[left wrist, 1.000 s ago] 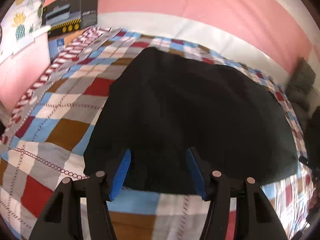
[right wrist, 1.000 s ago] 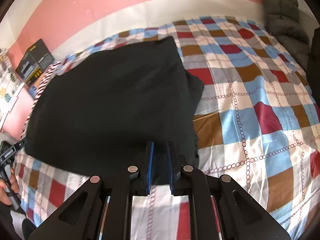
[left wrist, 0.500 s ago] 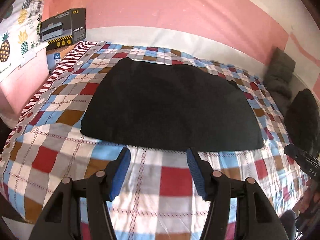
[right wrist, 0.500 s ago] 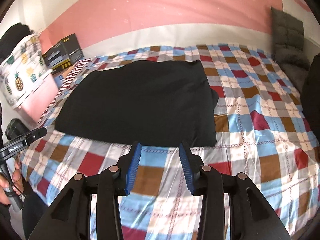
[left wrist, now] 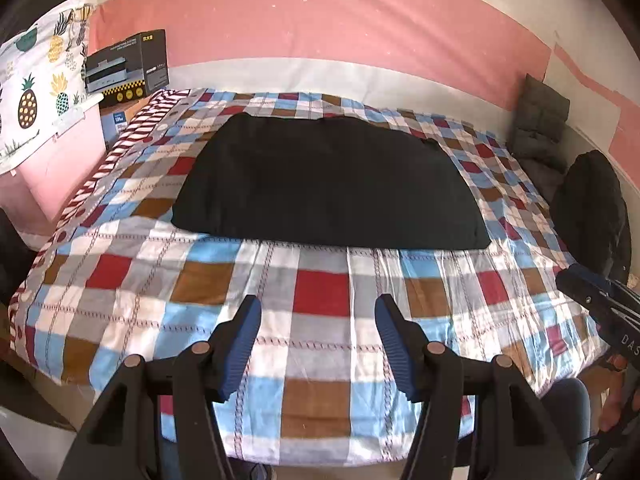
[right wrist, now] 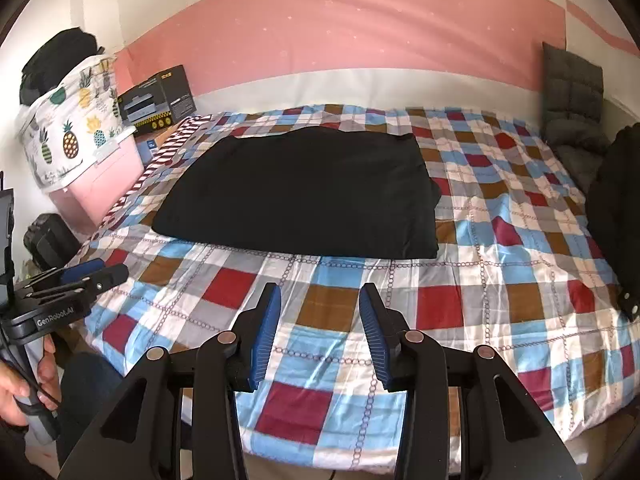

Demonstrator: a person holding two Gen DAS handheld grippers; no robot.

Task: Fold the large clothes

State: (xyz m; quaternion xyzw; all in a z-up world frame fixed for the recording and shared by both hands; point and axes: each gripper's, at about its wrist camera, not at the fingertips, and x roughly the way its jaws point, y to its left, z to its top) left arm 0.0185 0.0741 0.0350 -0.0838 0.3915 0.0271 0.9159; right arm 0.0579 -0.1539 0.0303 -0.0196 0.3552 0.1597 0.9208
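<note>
Both grippers hang over the near edge of the checked bedspread (left wrist: 320,304), the left gripper (left wrist: 318,344) wide open and the right gripper (right wrist: 320,336) open too, neither holding anything. The black garment (left wrist: 328,184) lies folded flat toward 12 o'clock, well apart from both. If another fold is wanted, each should pinch a near corner and lift evenly. The left tool's body reads "GenRobot.AI"; the black box's (right wrist: 158,100) print is illegible.
</note>
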